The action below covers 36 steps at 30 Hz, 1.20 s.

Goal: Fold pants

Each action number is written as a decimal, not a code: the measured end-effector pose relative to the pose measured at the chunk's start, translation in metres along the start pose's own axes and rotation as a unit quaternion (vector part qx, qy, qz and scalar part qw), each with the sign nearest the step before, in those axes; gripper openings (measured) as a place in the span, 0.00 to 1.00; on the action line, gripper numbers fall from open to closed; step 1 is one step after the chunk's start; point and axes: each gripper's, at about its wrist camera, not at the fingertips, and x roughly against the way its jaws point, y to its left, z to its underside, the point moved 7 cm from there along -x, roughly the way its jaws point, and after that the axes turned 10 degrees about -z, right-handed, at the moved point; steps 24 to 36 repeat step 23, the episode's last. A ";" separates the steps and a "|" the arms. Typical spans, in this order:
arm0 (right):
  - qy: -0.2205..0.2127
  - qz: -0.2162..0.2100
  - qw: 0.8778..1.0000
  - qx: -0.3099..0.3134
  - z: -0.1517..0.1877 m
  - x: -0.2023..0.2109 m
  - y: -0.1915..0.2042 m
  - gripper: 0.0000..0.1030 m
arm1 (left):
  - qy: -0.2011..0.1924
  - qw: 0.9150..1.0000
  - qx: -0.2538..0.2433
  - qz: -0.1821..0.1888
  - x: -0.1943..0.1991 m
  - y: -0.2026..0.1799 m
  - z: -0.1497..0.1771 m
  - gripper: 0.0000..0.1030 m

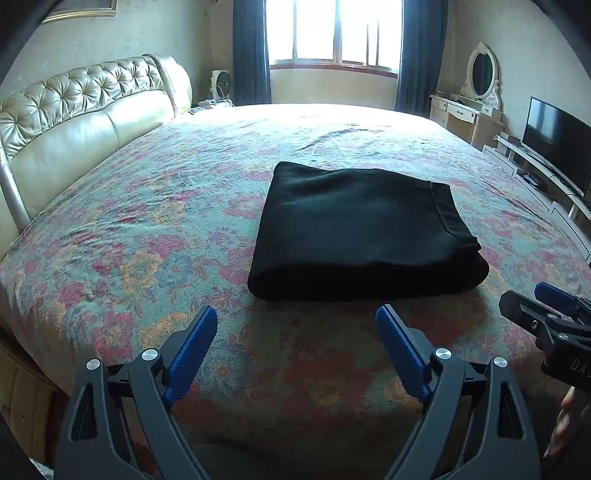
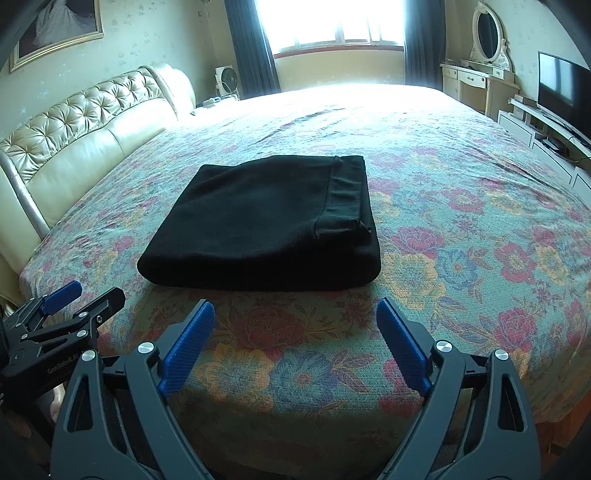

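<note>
The black pants (image 1: 362, 229) lie folded into a thick rectangle on the floral bedspread (image 1: 147, 221), with the waistband on the right side. They also show in the right wrist view (image 2: 266, 225). My left gripper (image 1: 297, 317) is open and empty, held above the bed's near edge just short of the pants. My right gripper (image 2: 295, 312) is open and empty, also just short of the pants. Each gripper shows at the edge of the other's view: the right gripper (image 1: 543, 299) and the left gripper (image 2: 85, 291).
The bedspread (image 2: 461, 221) covers a wide bed. A cream tufted headboard (image 1: 74, 110) runs along the left. A TV (image 1: 557, 144) on a low white stand and a dressing table with mirror (image 1: 476, 92) stand at the right. A bright window (image 1: 332, 33) is behind.
</note>
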 end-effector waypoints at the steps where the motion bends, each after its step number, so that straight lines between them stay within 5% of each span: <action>1: 0.000 -0.001 1.000 0.000 0.000 0.000 0.000 0.87 | 0.006 1.000 0.000 -0.004 -0.001 0.001 0.001 0.84; 8: 0.003 -0.002 1.000 0.003 0.002 -0.001 0.003 0.87 | 0.010 1.000 0.014 -0.017 -0.002 0.006 0.004 0.84; 19: 0.005 -0.002 1.000 -0.002 0.004 -0.002 0.000 0.87 | 0.013 0.999 0.051 0.010 0.000 0.011 0.002 0.84; 36: 0.007 -0.003 1.000 -0.006 0.005 -0.003 -0.001 0.87 | 0.017 0.999 0.051 0.010 -0.001 0.011 0.002 0.84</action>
